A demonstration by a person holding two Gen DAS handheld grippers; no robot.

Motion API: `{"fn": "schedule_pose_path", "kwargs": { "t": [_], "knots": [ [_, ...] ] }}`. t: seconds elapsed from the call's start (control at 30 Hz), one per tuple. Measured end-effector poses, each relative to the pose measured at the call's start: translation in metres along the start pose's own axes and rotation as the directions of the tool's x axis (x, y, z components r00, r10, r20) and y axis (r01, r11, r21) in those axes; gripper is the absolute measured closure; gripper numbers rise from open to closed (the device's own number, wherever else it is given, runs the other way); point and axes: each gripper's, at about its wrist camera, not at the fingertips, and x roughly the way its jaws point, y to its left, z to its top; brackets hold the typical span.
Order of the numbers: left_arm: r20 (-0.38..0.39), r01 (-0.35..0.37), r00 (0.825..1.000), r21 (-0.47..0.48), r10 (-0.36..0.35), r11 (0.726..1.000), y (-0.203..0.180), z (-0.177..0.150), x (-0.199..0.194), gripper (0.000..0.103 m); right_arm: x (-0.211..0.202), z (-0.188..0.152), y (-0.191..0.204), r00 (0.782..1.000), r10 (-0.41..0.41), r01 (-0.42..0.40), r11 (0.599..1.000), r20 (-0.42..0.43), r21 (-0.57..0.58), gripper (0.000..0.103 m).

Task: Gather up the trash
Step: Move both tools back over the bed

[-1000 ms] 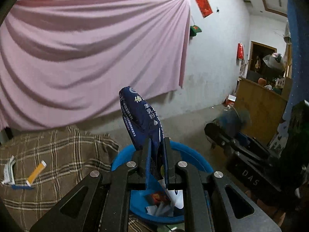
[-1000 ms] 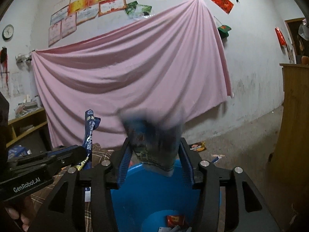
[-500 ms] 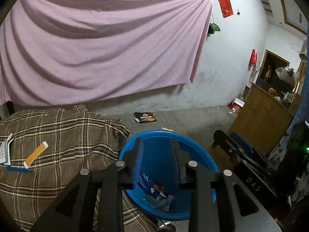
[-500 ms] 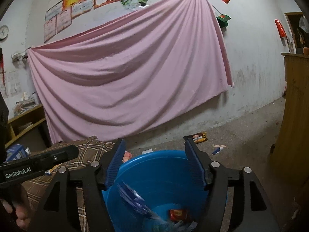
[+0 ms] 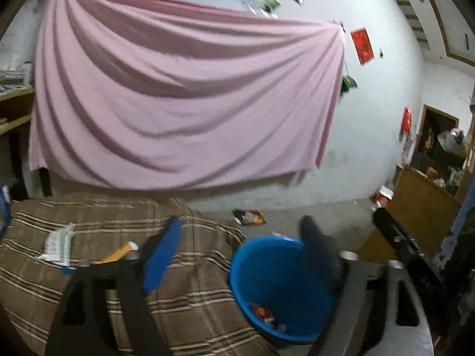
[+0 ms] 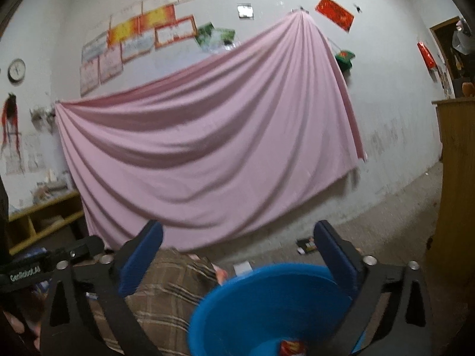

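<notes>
A blue bucket point(image 5: 267, 270) stands on the floor beside a plaid-covered bed point(image 5: 193, 296), with red and white wrappers point(image 5: 262, 311) at its bottom. My left gripper point(image 5: 240, 221) hangs above the bed's edge and the bucket's left rim. Its jaws are opening and hold nothing. On the bed lie a white wrapper point(image 5: 58, 243) and a yellow sachet point(image 5: 118, 253). My right gripper point(image 6: 237, 231) is over the bucket point(image 6: 267, 296), its jaws opening wide and bare. A red wrapper point(image 6: 291, 348) shows in the bucket.
A black and orange wrapper point(image 5: 248, 216) lies on the floor by the wall, and small scraps point(image 6: 242, 267) lie behind the bucket. A pink sheet point(image 5: 178, 103) covers the wall. A wooden cabinet point(image 5: 424, 201) stands at the right, a low shelf point(image 6: 38, 222) at the left.
Both grippers let go of their wrappers, which dropped into the bucket, and their jaws spread wide. The left gripper swung left toward the bed; the right one rose a little.
</notes>
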Motion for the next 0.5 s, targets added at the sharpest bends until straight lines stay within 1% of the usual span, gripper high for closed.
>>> {"fn": "schedule_pose_path", "kwargs": {
  "t": [0.07,0.13,0.23,0.33,0.5],
  "knots": [
    [0.059,-0.05,0.997,-0.008,0.05,0.999,0.01,0.002,-0.016,0.003,-0.004,0.004,0.012,0.999,0.023,-0.023,1.0,0.031,-0.003,0.0],
    [0.105,-0.085,0.991,-0.014,0.086,0.996,0.019,0.004,-0.029,0.003,-0.006,0.006,0.025,0.998,0.043,-0.042,0.999,0.052,-0.019,0.0],
    [0.146,-0.137,0.98,-0.013,0.137,0.99,0.032,0.007,-0.049,0.002,-0.008,0.008,0.044,0.994,0.076,-0.074,0.997,0.074,-0.036,0.0],
    [0.185,-0.173,0.968,-0.012,0.173,0.985,0.045,0.008,-0.068,0.002,-0.012,0.01,0.063,0.989,0.107,-0.101,0.993,0.106,-0.06,0.0],
    [0.225,-0.23,0.946,-0.046,0.234,0.972,0.073,0.008,-0.095,0.002,-0.02,0.012,0.093,0.975,0.149,-0.135,0.987,0.168,-0.092,0.0]
  ]
}}
